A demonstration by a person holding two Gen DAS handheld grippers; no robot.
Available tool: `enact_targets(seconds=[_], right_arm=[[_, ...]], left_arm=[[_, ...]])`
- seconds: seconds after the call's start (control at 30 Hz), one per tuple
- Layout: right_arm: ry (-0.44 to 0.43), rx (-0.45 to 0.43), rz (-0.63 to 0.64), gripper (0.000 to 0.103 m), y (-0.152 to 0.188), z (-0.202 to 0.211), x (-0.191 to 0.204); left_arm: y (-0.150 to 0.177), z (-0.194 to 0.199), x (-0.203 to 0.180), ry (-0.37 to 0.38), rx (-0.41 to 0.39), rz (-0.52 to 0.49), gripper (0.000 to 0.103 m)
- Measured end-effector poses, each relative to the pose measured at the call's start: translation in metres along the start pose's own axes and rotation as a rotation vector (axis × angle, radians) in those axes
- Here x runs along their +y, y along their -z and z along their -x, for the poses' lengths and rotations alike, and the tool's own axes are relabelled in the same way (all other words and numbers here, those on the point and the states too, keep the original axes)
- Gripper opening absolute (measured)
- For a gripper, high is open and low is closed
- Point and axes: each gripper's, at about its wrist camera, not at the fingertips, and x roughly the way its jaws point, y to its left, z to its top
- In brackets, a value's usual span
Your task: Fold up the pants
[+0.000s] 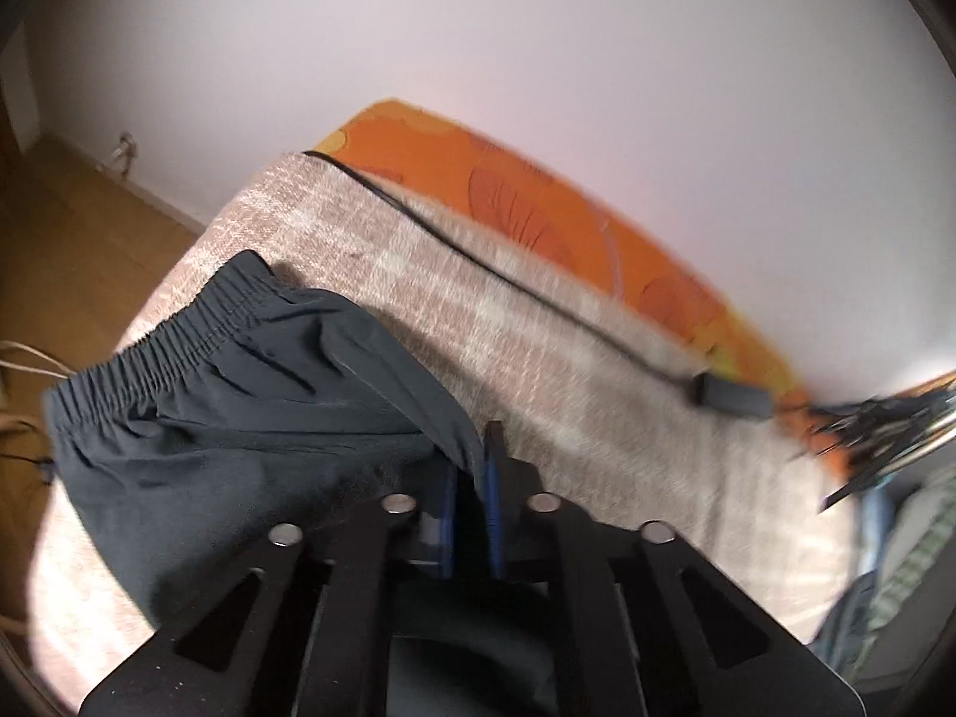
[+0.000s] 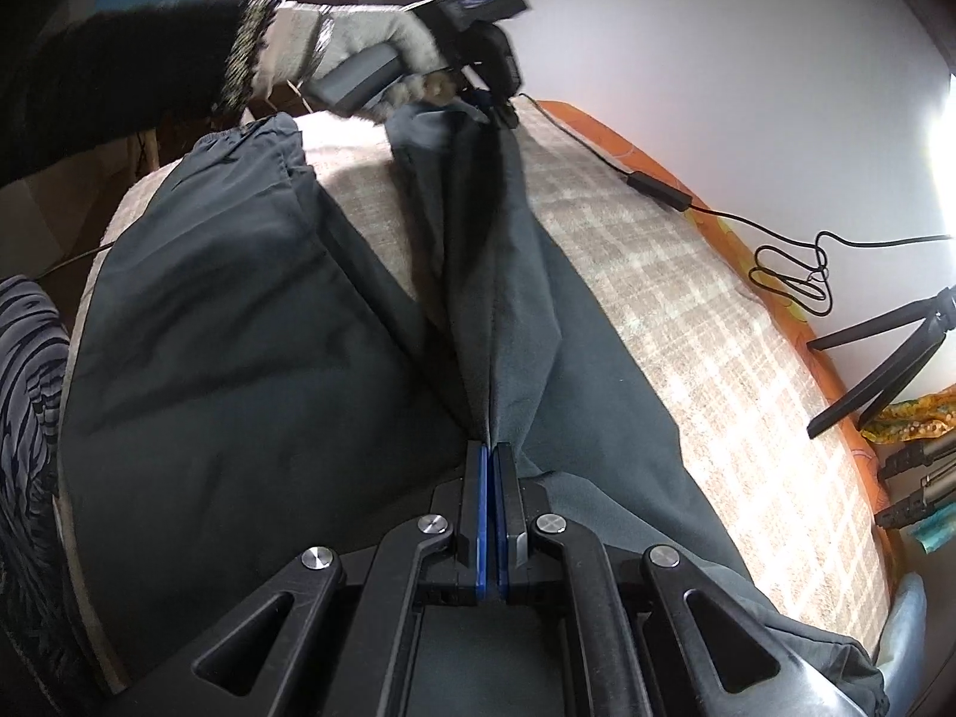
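Left wrist view, left to right. Wood floor (image 1: 89, 251) at far left. Bed (image 1: 538, 334) with a beige checked blanket; orange patterned sheet (image 1: 538, 203) along its far edge by the white wall (image 1: 538, 30). Dark grey pants (image 1: 239, 418) lie on the blanket's left part, elastic waistband (image 1: 173, 352) toward the floor side. Left gripper (image 1: 472, 478): fingers nearly together, a fold of pants cloth pinched between the blue pads. Black cable (image 1: 478, 257) runs along the blanket to a small black box (image 1: 732, 397). View is motion-blurred at right.

Right wrist view, left to right. Gloved hand (image 2: 358, 48) with a dark sleeve (image 2: 119, 66) holds the left gripper at the top, its fingers on the far end of a raised ridge of pants. Pants spread across the blanket, waistband at upper left, one leg running down toward lower right. Right gripper (image 2: 491, 466): fingers closed tight on the near end of the same ridge, cloth taut between the two grippers. Cable coils by the bed's right edge. Tripod legs (image 2: 866, 370) stand at far right.
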Motion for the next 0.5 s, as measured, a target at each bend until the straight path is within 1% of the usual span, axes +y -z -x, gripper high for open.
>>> enact_targets(seconds=[0.07,0.13,0.23,0.3,0.37,0.5], right_arm=[[0.026,-0.007,-0.005,0.0,-0.002,0.003,-0.004],[0.069,-0.015,-0.018,0.0,-0.004,0.007,-0.01],[0.112,-0.044,-0.056,0.0,-0.01,0.019,-0.023],[0.138,-0.072,-0.079,0.0,-0.015,0.033,-0.03],[0.161,-0.097,-0.084,0.0,-0.02,0.048,-0.032],[0.189,-0.123,-0.066,0.0,-0.026,0.077,-0.022]], left_arm=[[0.004,0.009,0.006,0.023,-0.035,0.012,0.002],[0.007,0.024,0.008,0.062,-0.081,0.006,0.002],[0.004,0.055,0.011,0.107,-0.141,0.014,0.002],[0.005,0.084,0.012,0.138,-0.185,0.01,0.002],[0.009,0.108,0.014,0.152,-0.213,-0.008,0.002],[0.027,0.159,0.022,0.191,-0.256,-0.039,0.002]])
